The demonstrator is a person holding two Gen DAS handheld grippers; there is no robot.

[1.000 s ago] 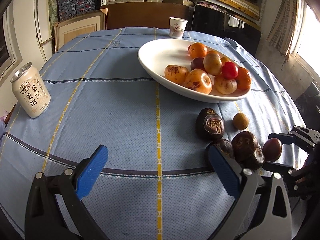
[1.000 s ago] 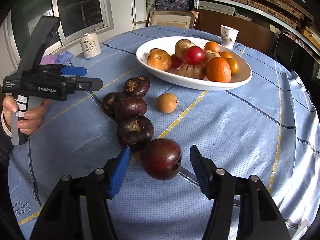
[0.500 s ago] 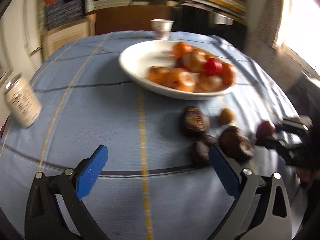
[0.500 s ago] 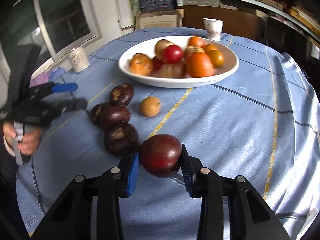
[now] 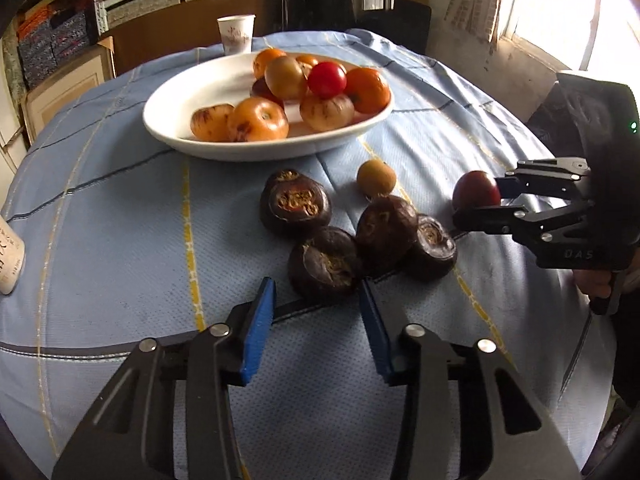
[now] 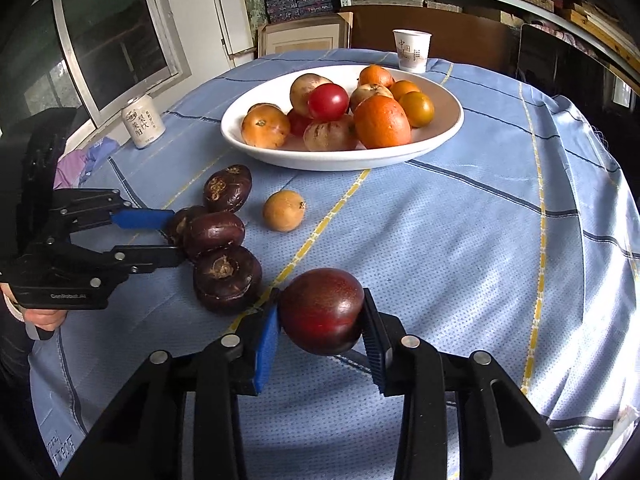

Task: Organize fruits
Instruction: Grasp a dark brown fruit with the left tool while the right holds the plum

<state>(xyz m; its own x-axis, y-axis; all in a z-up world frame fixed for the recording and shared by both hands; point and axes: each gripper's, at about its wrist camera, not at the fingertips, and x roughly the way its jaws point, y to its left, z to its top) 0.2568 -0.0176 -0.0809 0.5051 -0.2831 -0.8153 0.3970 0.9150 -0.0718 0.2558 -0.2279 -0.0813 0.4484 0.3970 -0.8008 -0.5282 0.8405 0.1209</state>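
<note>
In the left wrist view, the left gripper [image 5: 318, 320] is closing just short of the nearest dark fruit [image 5: 324, 266] on the tabletop [image 5: 120, 208], nothing yet pinched; it should reach further so the pads straddle it. In the right wrist view, the right gripper [image 6: 320, 334] pinches a glossy red-brown fruit [image 6: 322, 310]; carry it level to the white bowl [image 6: 448, 128].

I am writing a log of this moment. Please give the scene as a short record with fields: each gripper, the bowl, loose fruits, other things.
right gripper: shut on a dark red fruit
left gripper: jaws closing around a dark brown fruit, pads not pressing yet
bowl: white, holds orange, yellow and red fruits
loose on tablecloth: four dark brown fruits, one small tan fruit
other: can, paper cup
</note>
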